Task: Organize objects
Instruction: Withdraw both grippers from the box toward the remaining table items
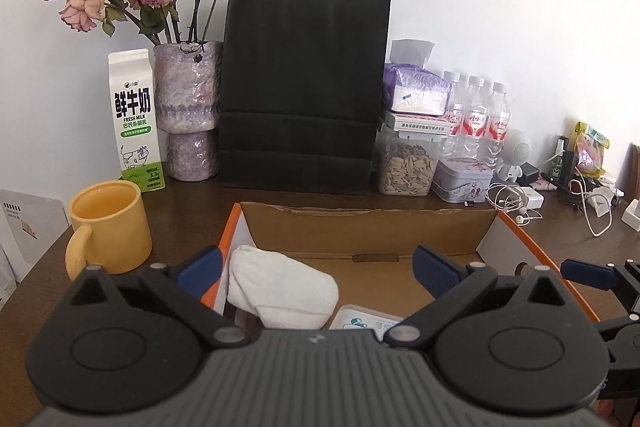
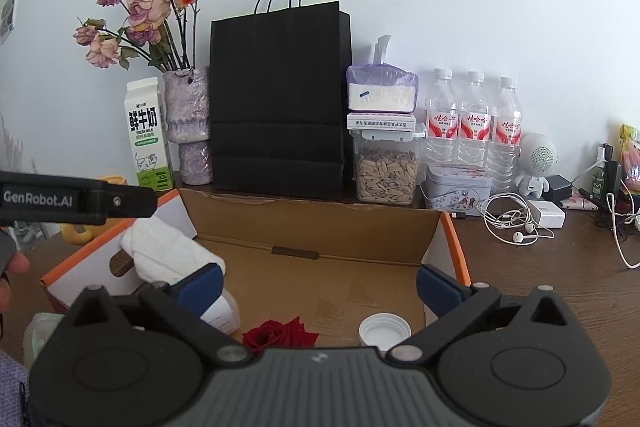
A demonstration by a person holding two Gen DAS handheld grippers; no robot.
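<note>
An open cardboard box (image 1: 368,227) with orange edges sits on the dark wooden table; it also shows in the right wrist view (image 2: 320,223). Inside lie a white folded cloth (image 1: 280,287) (image 2: 168,251), a small white packet (image 1: 364,321), a red rose head (image 2: 280,335) and a white cap (image 2: 384,331). My left gripper (image 1: 316,263) is open and empty above the box's near left part. My right gripper (image 2: 320,283) is open and empty above the box's near side. The right gripper's finger shows at the left view's right edge (image 1: 588,273).
Along the wall stand a yellow mug (image 1: 108,227), a milk carton (image 1: 136,123), a vase of dried roses (image 1: 188,107), a black paper bag (image 1: 304,91), a seed jar (image 1: 408,163), tissues, three water bottles (image 1: 476,119), a tin, earphones (image 2: 516,223), chargers and cables.
</note>
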